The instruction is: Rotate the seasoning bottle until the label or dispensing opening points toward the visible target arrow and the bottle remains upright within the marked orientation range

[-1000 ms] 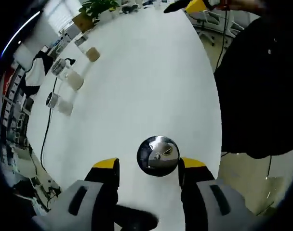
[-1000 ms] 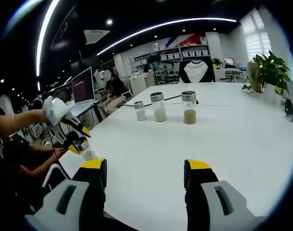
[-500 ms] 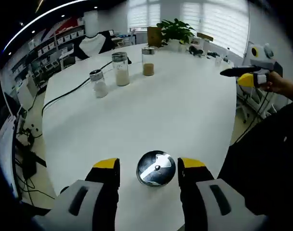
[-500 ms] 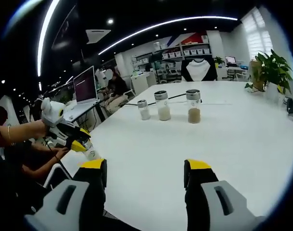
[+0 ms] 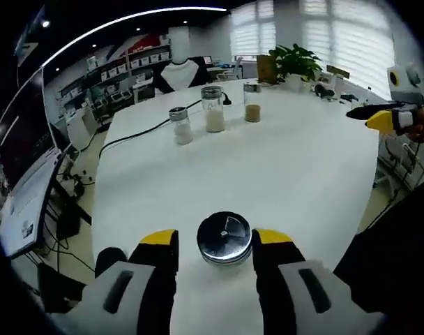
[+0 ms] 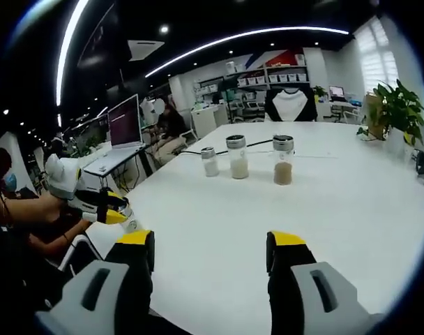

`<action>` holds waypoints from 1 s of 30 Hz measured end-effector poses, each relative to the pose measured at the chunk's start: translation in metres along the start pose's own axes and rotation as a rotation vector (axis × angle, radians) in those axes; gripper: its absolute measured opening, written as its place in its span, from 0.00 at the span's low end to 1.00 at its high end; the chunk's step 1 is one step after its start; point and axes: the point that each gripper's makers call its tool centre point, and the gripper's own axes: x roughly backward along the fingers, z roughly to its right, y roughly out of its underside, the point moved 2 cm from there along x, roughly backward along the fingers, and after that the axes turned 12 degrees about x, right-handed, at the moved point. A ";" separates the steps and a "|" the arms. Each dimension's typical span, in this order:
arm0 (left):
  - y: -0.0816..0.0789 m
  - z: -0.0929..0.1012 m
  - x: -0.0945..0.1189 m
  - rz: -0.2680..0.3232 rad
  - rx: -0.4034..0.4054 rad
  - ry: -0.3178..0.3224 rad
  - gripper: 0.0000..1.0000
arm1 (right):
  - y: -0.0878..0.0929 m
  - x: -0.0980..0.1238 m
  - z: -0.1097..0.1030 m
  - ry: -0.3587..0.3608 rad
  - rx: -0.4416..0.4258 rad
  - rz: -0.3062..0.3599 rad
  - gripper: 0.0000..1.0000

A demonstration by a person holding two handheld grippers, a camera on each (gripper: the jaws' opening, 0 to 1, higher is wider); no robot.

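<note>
seasoning bottle (image 5: pixel 224 239) sits between left gripper (image 5: pixel 213 244) fingers (image 5: pixel 160 246).

White table (image 5: pixel 296 167) with four seasoning bottles (image 5: pixel 214 109).

Seasoning bottle (image 5: pixel 224 239) stands on the table (image 5: pixel 289 167) near its edge, between the left gripper (image 5: pixel 210 246) jaws. Three jars (image 5: pixel 213 109) stand in a row well beyond it.
</note>
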 end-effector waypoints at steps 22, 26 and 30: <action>0.005 0.009 -0.002 0.035 0.306 -0.148 0.33 | -0.002 -0.001 0.003 0.023 0.011 -0.008 0.64; 0.005 0.010 -0.003 0.032 0.307 -0.117 0.33 | -0.002 -0.002 0.002 0.020 0.010 -0.009 0.64; 0.005 0.007 -0.004 0.017 0.298 -0.080 0.33 | -0.003 -0.004 -0.002 0.009 0.017 -0.012 0.64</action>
